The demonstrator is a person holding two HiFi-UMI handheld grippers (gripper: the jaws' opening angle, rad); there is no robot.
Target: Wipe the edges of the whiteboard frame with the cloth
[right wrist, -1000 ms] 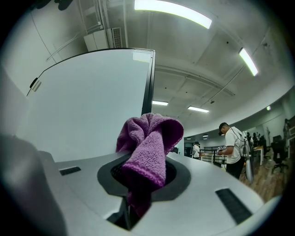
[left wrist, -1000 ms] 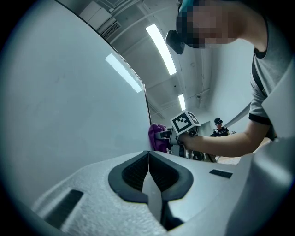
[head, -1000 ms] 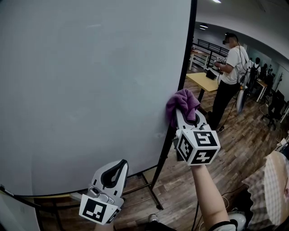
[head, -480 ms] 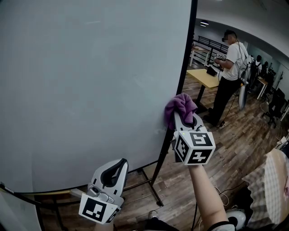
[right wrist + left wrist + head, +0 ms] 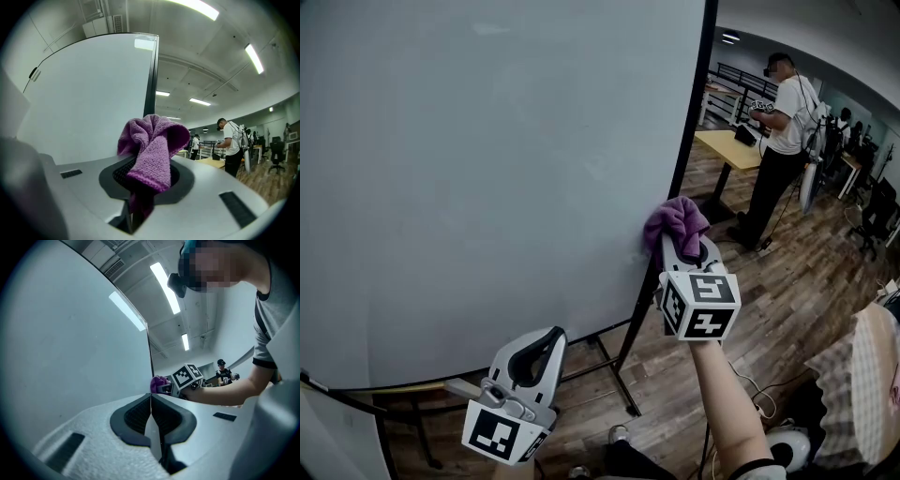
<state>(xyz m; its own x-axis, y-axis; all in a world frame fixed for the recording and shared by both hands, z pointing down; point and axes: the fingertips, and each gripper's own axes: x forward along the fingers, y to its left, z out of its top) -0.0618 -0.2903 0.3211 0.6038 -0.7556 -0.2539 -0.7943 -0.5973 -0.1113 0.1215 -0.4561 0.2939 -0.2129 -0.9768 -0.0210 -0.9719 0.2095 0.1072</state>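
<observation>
A large whiteboard [image 5: 487, 169] fills the left of the head view, its black right frame edge [image 5: 686, 131] running top to bottom. My right gripper [image 5: 680, 239] is shut on a purple cloth [image 5: 673, 221], and the cloth presses against that edge at mid height. The right gripper view shows the cloth [image 5: 152, 145] bunched between the jaws with the black frame edge [image 5: 151, 79] just behind it. My left gripper [image 5: 546, 339] hangs low below the board, shut and empty; its jaws meet in the left gripper view [image 5: 151, 413].
The board stands on a black stand [image 5: 619, 375] over a wooden floor [image 5: 787, 300]. A person [image 5: 783, 131] stands at a yellow table [image 5: 733, 148] to the right. More people and chairs sit farther back right.
The cloth and right gripper have slid a little down the frame edge. The left gripper has stayed put.
</observation>
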